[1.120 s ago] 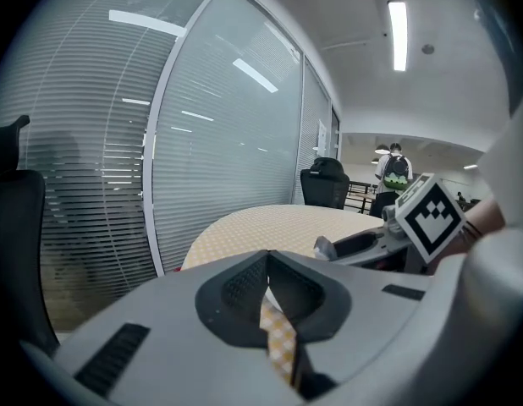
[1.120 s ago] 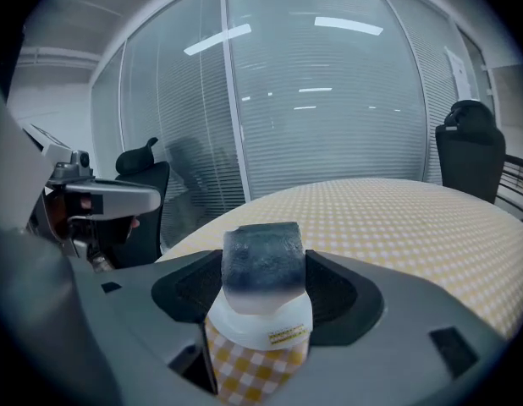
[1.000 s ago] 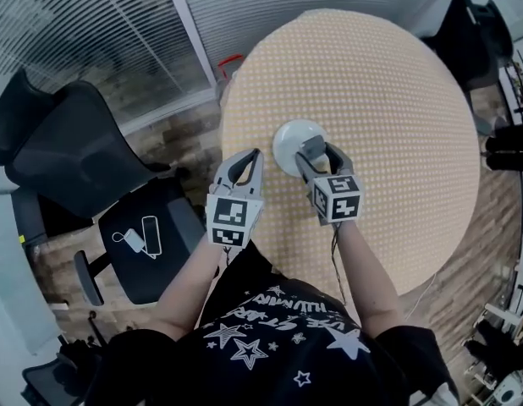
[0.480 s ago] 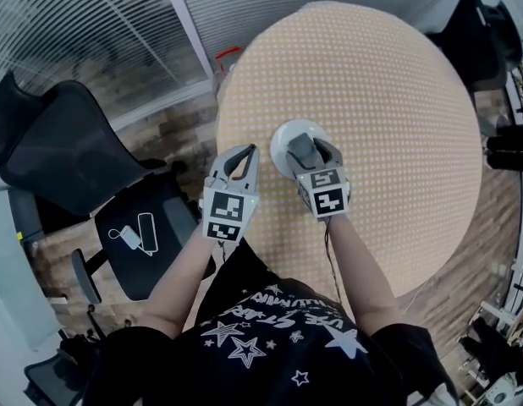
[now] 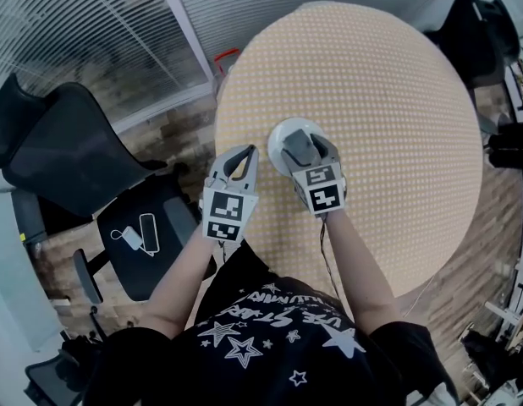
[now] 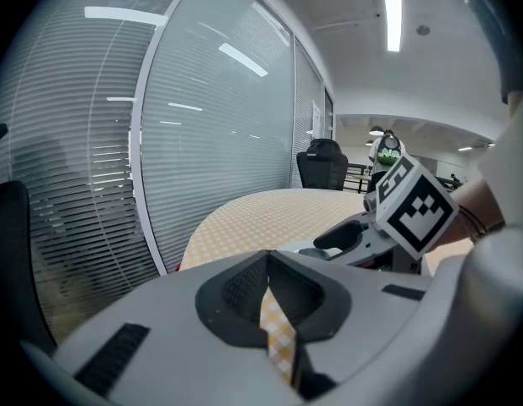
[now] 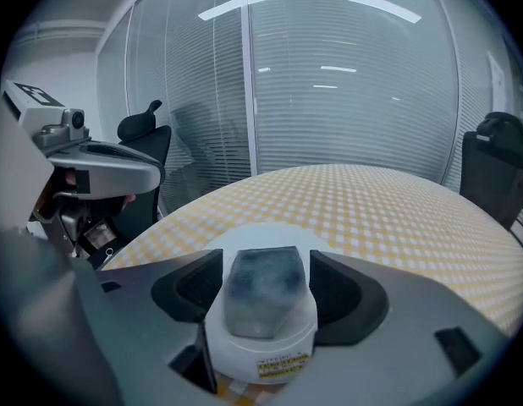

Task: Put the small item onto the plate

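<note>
The right gripper [image 5: 305, 149], jaws clamped on the small white container [image 7: 260, 299] with a grey top, holds it over the white plate [image 5: 283, 132] on the checked table [image 5: 397, 100], ready, we judge, for release; the left gripper [image 5: 242, 156], jaws together and empty, idles at the left, clear of the plate.

One round checked table [image 5: 397, 100], one white plate [image 5: 277, 135] at nine o'clock on it, one small white jar [image 7: 261, 307] with a grey cap. Two grippers: the left gripper [image 5: 244, 152] and the right gripper [image 5: 307, 147]. Two black chairs: the near chair [image 5: 75, 155] at nine o'clock off the table, the far chair [image 5: 477, 24] at one o'clock
</note>
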A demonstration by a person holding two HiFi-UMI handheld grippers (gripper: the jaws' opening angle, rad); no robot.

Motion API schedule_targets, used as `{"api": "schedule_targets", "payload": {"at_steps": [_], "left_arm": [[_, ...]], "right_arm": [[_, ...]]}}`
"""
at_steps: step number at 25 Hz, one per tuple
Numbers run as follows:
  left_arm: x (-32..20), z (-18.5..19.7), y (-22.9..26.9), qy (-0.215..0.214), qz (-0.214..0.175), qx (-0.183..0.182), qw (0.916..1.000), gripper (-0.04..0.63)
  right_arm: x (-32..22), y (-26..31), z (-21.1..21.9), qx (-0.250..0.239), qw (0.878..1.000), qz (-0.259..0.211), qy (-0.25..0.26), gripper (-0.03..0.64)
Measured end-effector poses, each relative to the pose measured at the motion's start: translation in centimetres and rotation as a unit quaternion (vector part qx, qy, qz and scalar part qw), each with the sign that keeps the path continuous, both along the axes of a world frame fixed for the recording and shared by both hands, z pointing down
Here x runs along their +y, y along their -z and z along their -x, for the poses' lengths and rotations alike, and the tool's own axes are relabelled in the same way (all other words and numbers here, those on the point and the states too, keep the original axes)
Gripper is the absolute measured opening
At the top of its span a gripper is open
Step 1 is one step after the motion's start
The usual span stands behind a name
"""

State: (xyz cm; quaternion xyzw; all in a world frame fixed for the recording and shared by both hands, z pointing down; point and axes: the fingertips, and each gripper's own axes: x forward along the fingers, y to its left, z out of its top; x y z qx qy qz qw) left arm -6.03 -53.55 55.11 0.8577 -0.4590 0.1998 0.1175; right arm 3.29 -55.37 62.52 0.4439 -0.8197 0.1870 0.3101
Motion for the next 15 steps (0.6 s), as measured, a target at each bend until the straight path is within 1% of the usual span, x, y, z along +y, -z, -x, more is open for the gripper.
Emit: {"api": "schedule_targets", "payload": {"at_steps": [3, 6, 8, 10, 12, 13, 14, 15], "left_arm": [[0.7, 0.2, 0.9, 0.004, -0.008, 0.000, 1.0000, 0.006], [1.6, 0.2, 2.1, 0.006, -0.019, 0.002, 0.9998, 0.007], [2.3, 0.0, 3.0, 0.007, -0.029, 0.004, 0.9996, 0.006], [3.1, -0.5, 4.0, 0.006, -0.041, 0.005, 0.9991, 0.006], [4.2, -1.2, 4.9, 0.004, -0.053, 0.004, 0.9986, 0.006], [4.8, -1.6, 5.3, 0.002, -0.059, 0.003, 0.9982, 0.007], [5.5, -2.0, 5.8, 0.000, -0.065, 0.002, 0.9979, 0.006], [6.2, -2.4, 6.4, -0.003, -0.072, 0.003, 0.9974, 0.006]], "right_arm": [[0.5, 1.3, -0.2, -0.004, 1.000, -0.014, -0.001, 0.298], [1.3, 3.3, -0.7, -0.023, 0.999, -0.033, -0.010, 0.298], [2.1, 5.3, -0.9, -0.056, 0.997, -0.048, -0.013, 0.296], [3.2, 7.3, -0.7, -0.099, 0.993, -0.059, 0.001, 0.296], [4.5, 9.3, -0.8, -0.125, 0.989, -0.079, 0.011, 0.283], [5.2, 10.3, -1.2, -0.129, 0.987, -0.094, 0.009, 0.239], [5.9, 11.4, -1.6, -0.129, 0.985, -0.111, 0.004, 0.165], [6.6, 12.3, -2.1, -0.130, 0.984, -0.126, -0.001, 0.122]]}}
